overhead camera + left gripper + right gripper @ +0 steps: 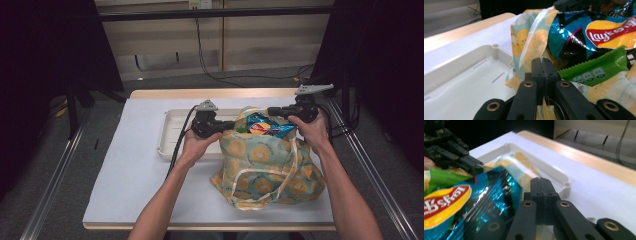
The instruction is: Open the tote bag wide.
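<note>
Both grippers are pinched shut on the rim of the cloth bag [265, 165]: the left gripper [227, 125] at centre frame, the right gripper [272, 111] just right of it. Soft, limp fabric is judged to sag; the crinkly chip packet [265, 127] inside seems light and crushable, so the hem is best held.

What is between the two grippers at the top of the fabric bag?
In the high view, a blue chip packet and a green packet lie in the fabric bag mouth, between left gripper and right gripper.

Dim room, lit tabletop, foil glare, blurred close-ups
</note>
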Demonstrator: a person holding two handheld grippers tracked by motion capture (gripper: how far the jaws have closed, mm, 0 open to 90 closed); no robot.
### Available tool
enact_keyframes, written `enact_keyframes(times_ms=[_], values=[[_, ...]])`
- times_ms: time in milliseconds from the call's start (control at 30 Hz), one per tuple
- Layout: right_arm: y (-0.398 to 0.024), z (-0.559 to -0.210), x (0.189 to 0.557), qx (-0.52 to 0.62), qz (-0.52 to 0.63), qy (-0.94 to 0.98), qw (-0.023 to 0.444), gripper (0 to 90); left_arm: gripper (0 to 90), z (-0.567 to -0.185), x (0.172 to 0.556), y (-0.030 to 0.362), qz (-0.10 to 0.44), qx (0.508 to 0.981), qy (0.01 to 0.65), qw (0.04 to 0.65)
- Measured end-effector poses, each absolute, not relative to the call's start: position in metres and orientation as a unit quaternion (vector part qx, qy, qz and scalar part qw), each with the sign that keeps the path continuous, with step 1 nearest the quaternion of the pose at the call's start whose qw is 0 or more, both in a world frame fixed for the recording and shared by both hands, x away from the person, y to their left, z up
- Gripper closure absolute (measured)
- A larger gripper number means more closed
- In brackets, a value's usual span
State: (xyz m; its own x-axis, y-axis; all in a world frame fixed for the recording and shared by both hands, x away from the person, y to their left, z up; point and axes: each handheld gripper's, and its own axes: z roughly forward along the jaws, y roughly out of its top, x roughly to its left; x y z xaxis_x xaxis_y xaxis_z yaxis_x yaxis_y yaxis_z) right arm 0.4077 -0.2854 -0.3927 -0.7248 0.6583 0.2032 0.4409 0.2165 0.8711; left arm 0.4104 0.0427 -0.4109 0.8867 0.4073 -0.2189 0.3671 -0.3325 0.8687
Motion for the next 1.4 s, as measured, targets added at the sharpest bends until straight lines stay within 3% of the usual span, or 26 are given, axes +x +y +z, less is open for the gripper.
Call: enact_keyframes(times_ms=[300, 533, 600, 700, 900, 1000, 1100, 1267, 1400], values=[[-0.278, -0.405, 0.386, 0.321, 0.520, 0.790, 0.046, 90.0, 90.0, -0.419, 0.390, 0.046, 0.004, 0.827, 0.207, 0.522], [-0.276, -0.404, 0.367, 0.311, 0.513, 0.799, 0.046, 90.0, 89.1, -0.425, 0.386, 0.048, 0.001, 0.825, 0.205, 0.527], [-0.276, -0.403, 0.362, 0.306, 0.512, 0.801, 0.048, 90.0, 86.5, -0.423, 0.386, 0.048, 0.004, 0.821, 0.206, 0.532], [-0.276, -0.401, 0.354, 0.298, 0.517, 0.801, 0.049, 90.0, 71.9, -0.420, 0.388, 0.048, 0.016, 0.813, 0.217, 0.541], [-0.272, -0.399, 0.343, 0.287, 0.522, 0.802, 0.045, 90.0, 58.2, -0.409, 0.396, 0.042, 0.014, 0.795, 0.219, 0.566], [-0.270, -0.401, 0.343, 0.288, 0.516, 0.805, 0.047, 90.0, 70.3, -0.409, 0.399, 0.037, 0.029, 0.801, 0.226, 0.554], [-0.270, -0.406, 0.343, 0.295, 0.512, 0.805, 0.047, 90.0, 88.0, -0.419, 0.399, 0.028, 0.032, 0.818, 0.224, 0.528], [-0.276, -0.413, 0.342, 0.308, 0.495, 0.811, 0.054, 90.0, 89.5, -0.436, 0.402, 0.028, 0.012, 0.822, 0.251, 0.512], [-0.284, -0.427, 0.341, 0.324, 0.478, 0.815, 0.049, 90.0, 89.7, -0.443, 0.397, 0.024, -0.019, 0.844, 0.233, 0.484]])
